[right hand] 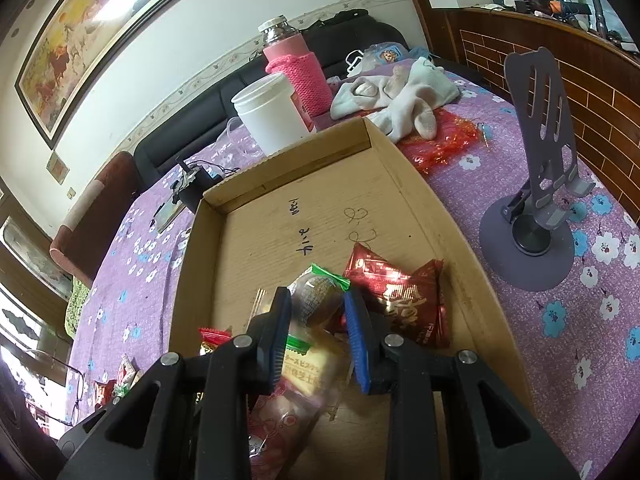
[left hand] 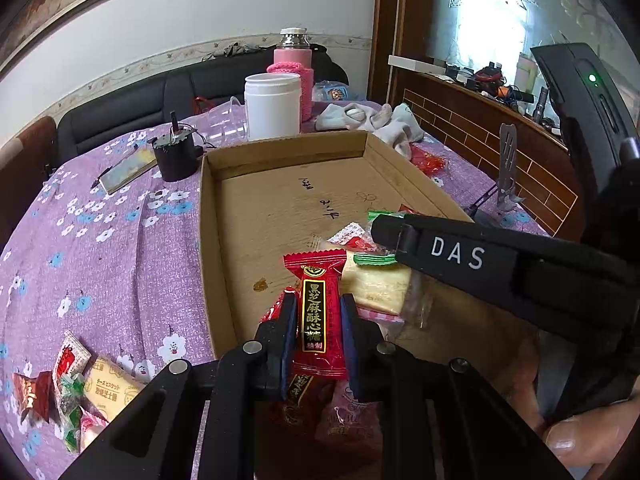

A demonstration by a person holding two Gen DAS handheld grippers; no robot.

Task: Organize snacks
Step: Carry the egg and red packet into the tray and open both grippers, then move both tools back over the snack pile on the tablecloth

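Observation:
A shallow cardboard box [left hand: 288, 145] [right hand: 288, 153] lies on the purple flowered cloth. My left gripper [left hand: 319, 301] is shut on a red sesame candy [left hand: 318, 312], held upright over the box's near end. My right gripper [right hand: 317, 305] is over the snack pile in the box, its pads against a clear packet with a green edge [right hand: 316, 294]; one of its fingers [left hand: 440, 248] crosses the left wrist view. In the box lie a red packet [right hand: 400, 296], a cracker packet [right hand: 308, 364] [left hand: 380, 284] and a pink packet [right hand: 276, 412]. Several loose snacks [left hand: 68, 392] lie on the cloth left of the box.
Behind the box stand a white jar [left hand: 272, 104], a pink-sleeved flask [left hand: 294, 60], clear cups [left hand: 224, 120] and a small black motor [left hand: 174, 156]. Socks [right hand: 392, 96] and red wrapping [right hand: 440, 144] lie at the far right corner. A grey phone stand [right hand: 540, 184] is right of the box.

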